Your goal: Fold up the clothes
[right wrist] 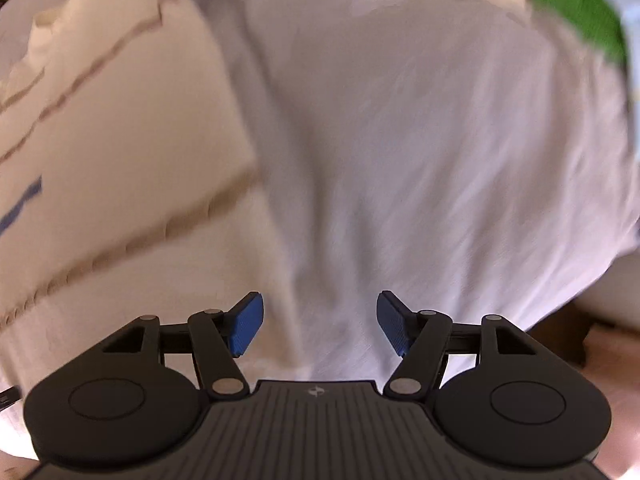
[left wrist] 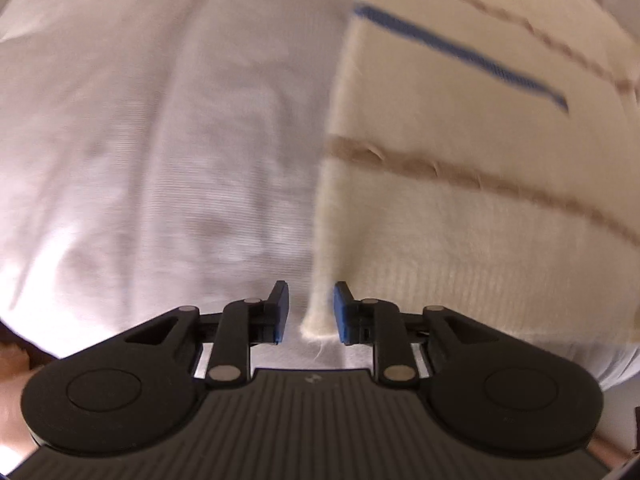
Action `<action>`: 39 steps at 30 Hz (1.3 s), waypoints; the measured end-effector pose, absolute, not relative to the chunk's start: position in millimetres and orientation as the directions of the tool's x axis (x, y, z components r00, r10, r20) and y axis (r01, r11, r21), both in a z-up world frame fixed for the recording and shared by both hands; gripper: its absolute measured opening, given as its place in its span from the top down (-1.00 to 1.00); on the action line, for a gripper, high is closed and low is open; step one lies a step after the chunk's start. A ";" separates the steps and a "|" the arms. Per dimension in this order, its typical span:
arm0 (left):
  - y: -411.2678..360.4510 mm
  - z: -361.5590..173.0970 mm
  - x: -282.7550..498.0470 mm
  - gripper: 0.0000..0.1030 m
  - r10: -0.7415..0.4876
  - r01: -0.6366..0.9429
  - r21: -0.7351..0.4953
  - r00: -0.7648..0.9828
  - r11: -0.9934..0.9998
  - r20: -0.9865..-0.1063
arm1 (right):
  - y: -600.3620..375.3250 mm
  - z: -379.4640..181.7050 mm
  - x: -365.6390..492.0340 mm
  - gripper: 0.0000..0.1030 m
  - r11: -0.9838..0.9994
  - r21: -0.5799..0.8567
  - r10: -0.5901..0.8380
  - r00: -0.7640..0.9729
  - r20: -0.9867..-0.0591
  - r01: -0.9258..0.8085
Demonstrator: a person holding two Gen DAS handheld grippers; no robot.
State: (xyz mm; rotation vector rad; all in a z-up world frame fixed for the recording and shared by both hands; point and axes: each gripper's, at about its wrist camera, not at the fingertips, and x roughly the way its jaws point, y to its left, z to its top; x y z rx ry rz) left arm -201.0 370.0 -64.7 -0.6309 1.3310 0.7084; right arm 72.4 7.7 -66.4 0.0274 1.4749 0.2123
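The left gripper [left wrist: 311,312] has its jaws a narrow gap apart, pads clear of cloth, with the ribbed corner of a cream sweater [left wrist: 460,216] lying below that gap and spreading out to the right of the jaws. The right gripper [right wrist: 320,322] stands wide open and empty over a white sheet [right wrist: 400,140], the sweater off to the left of its jaws. Farther out, a green cloth [right wrist: 580,16] shows at the far right; bare floor [right wrist: 608,344] lies past the sheet's edge.

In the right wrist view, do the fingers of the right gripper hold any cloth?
No. The right gripper is open, and only the white sheet lies below the gap; the sweater is off to the left.
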 end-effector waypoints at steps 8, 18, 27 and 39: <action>410.8 -44.7 -192.9 0.14 0.174 -0.861 -0.069 0.180 0.505 -0.968 | 64.6 -46.2 98.1 -0.23 0.918 0.325 0.363 0.149 -0.920 -0.227; 600.7 -54.9 -195.2 0.13 0.262 -0.943 -0.204 0.274 0.263 -0.925 | 215.3 -68.4 80.6 -0.14 0.876 0.385 0.425 0.088 -0.901 -0.289; 757.7 -95.9 -203.1 0.10 0.325 -0.978 -0.207 0.189 -0.021 -0.927 | 373.2 -125.4 138.2 -0.14 0.884 0.417 0.445 0.111 -0.888 -0.209; 725.8 -44.9 -225.4 0.88 0.551 -0.972 -0.229 0.220 0.054 -0.805 | 421.8 -139.8 155.8 -0.15 0.892 0.422 0.443 0.135 -0.886 -0.159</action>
